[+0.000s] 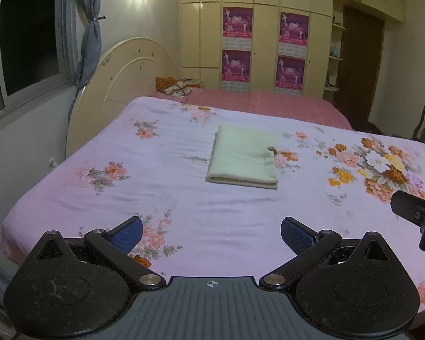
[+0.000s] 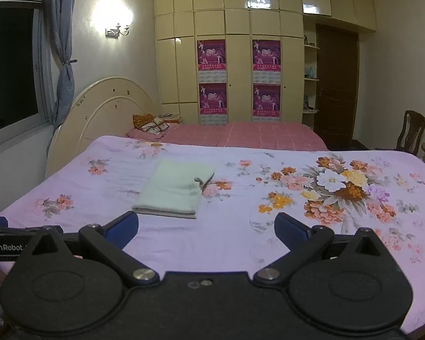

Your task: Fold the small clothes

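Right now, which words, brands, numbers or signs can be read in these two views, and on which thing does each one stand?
"GenRobot." in white letters, cut off at its end, on the black body of the left tool, seen at the left edge of the right wrist view.
Four purple posters on the wardrobe doors: they carry print, but it is too small and blurred to read.
No other text is legible.

Cream wardrobe (image 2: pixel 235 65) behind bed (image 2: pixel 184 243); lit wall lamp (image 2: pixel 117 29)
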